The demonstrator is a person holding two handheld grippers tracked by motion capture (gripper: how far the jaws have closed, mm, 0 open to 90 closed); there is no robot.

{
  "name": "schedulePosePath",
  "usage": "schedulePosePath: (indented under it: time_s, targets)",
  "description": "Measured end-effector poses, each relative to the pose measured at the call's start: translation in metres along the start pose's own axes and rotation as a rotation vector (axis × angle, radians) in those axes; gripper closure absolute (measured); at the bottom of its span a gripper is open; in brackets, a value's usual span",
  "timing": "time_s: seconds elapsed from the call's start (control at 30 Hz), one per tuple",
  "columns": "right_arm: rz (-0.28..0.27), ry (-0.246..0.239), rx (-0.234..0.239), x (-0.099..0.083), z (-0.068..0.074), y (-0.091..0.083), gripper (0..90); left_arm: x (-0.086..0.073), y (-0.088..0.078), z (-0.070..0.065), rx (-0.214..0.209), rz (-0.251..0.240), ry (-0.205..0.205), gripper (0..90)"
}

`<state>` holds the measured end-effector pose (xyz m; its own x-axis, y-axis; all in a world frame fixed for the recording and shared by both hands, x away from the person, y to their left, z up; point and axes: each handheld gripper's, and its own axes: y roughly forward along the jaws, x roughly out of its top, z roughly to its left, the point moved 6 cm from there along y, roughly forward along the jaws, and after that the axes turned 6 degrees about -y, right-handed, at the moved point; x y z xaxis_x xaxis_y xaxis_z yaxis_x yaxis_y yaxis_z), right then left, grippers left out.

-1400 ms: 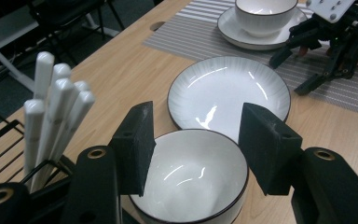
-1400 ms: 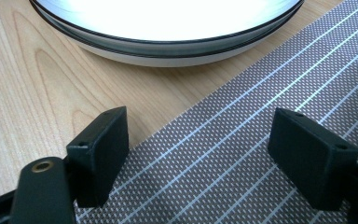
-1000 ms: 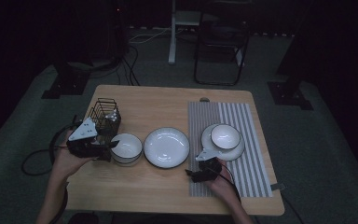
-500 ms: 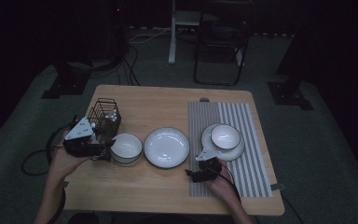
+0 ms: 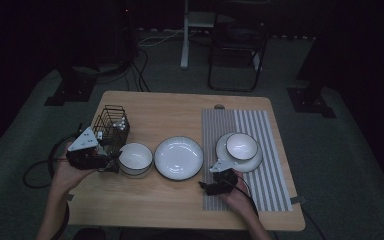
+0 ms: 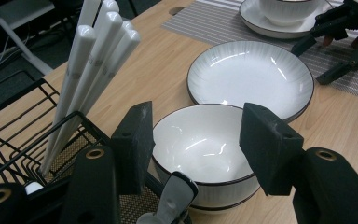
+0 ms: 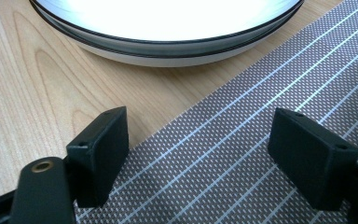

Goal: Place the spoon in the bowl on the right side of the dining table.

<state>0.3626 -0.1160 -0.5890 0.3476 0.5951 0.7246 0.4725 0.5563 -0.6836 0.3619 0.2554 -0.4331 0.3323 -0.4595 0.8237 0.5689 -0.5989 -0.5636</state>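
Observation:
A white bowl with a dark rim point(image 5: 135, 158) point(image 6: 200, 154) stands on the wooden table point(image 5: 180, 112), just right of a black wire basket point(image 5: 111, 126) point(image 6: 14, 140). My left gripper point(image 5: 111, 164) point(image 6: 196, 144) is level with the bowl's left side, jaws open, pads short of the rim. A white spoon handle point(image 6: 175, 196) pokes up low between the jaws, untouched. A white plate point(image 5: 178, 157) point(image 6: 251, 74) point(image 7: 168, 23) lies in the middle. My right gripper point(image 5: 205, 185) point(image 7: 198, 154) rests open over the left edge of a striped mat point(image 5: 250, 130) point(image 7: 242, 154), with nothing between its pads.
Several white utensil handles point(image 6: 93, 60) stand upright in the basket. A second bowl on a saucer point(image 5: 241, 146) point(image 6: 284, 14) sits on the mat, beyond the right hand. A chair and cables are on the floor behind the table.
My left gripper has drifted a little to the left, away from the bowl and along the basket's front. The right gripper has not moved.

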Motion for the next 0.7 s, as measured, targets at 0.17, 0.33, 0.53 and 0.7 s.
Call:
schedulePosePath:
  time_s: [0.17, 0.33, 0.53, 0.7]
  targets:
    - [-0.002, -0.001, -0.001, 0.000, 0.000, 0.000, 20.4, -0.003, 0.000, 0.001, -0.009, -0.004, -0.009, 44.5]
    - [0.000, -0.002, -0.001, 0.000, 0.000, 0.000, 20.4, -0.007, 0.001, 0.002, 0.001, 0.003, -0.014, 44.6]
    - [0.000, 0.000, 0.000, 0.000, 0.000, 0.000, 20.4, -0.010, 0.000, 0.004, 0.009, 0.002, -0.016, 44.6]
    - [0.000, -0.001, 0.000, 0.000, 0.000, 0.000, 20.4, -0.014, 0.000, 0.004, 0.015, 0.003, -0.026, 44.6]
